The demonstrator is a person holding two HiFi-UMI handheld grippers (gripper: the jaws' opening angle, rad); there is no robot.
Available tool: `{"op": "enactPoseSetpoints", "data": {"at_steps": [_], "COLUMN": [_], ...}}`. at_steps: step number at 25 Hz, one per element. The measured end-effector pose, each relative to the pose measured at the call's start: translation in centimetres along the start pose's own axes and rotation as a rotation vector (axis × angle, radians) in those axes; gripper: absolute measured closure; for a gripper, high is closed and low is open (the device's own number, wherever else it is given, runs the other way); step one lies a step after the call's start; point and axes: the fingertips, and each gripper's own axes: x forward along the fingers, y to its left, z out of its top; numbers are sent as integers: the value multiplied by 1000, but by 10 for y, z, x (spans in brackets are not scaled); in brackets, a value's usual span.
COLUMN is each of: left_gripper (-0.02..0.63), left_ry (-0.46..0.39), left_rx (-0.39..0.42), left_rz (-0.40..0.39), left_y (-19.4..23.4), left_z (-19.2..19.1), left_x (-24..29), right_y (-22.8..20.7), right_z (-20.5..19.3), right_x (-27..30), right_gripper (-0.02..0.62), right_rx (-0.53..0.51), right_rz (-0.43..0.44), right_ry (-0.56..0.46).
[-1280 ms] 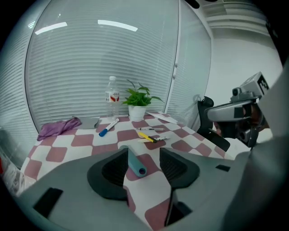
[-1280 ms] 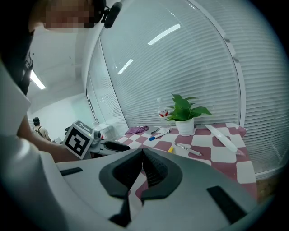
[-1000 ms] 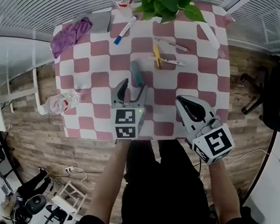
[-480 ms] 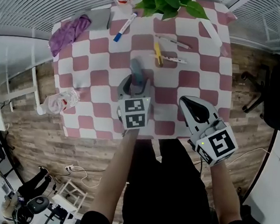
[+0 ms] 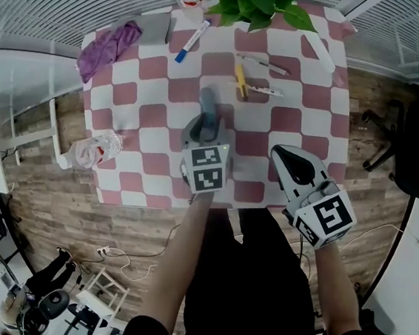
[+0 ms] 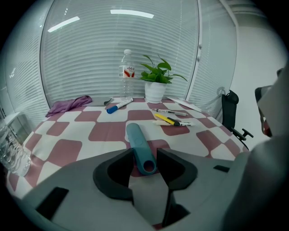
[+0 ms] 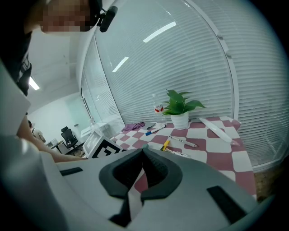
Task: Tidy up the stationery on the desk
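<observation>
Teal case (image 5: 207, 105) points away lengthwise, near end loose between left gripper's (image 6: 144, 153) closing fingers; pens (image 5: 261, 64) beyond; right gripper's (image 7: 143, 151) fingers together.

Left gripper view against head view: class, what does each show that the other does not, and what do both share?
Only the left gripper view: the left gripper, jaws just closing, flanking the holed end of the teal case, not yet pressing. Only the head view: the grippers' marker cubes, the person's arms, the wooden floor. Both: teal case, blue marker, yellow utility knife, purple cloth, potted plant.
</observation>
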Motion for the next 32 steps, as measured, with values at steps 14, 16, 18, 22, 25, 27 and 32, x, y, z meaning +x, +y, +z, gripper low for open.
{"op": "enactPoseSetpoints", "data": {"at_steps": [14, 16, 18, 22, 25, 27, 32], "left_gripper": [454, 454, 456, 456, 454, 454, 454], "left_ry": [-4, 4, 9, 19, 6, 5, 2], "left_rx": [-67, -84, -89, -87, -93, -94, -87], "left_rz": [28, 33, 36, 43, 54, 60, 32], "left_y": [28, 36, 43, 57, 65, 70, 75], "left_z": [-23, -31, -39, -54, -60, -64, -69], "left_x": [-35, -42, -49, -64, -71, -73, -78], "right_y": [14, 17, 20, 29, 32, 35, 42], "right_z": [-3, -2, -1, 1, 2, 1, 2], "right_x": [13, 16, 20, 27, 31, 34, 38], "right_gripper": [574, 574, 574, 574, 574, 574, 574], "right_rx": [2, -1, -7, -22, -26, -27, -33], "right_rz": [26, 33, 43, 58, 63, 65, 74], "right_ry": [23, 26, 29, 38, 44, 49, 59]}}
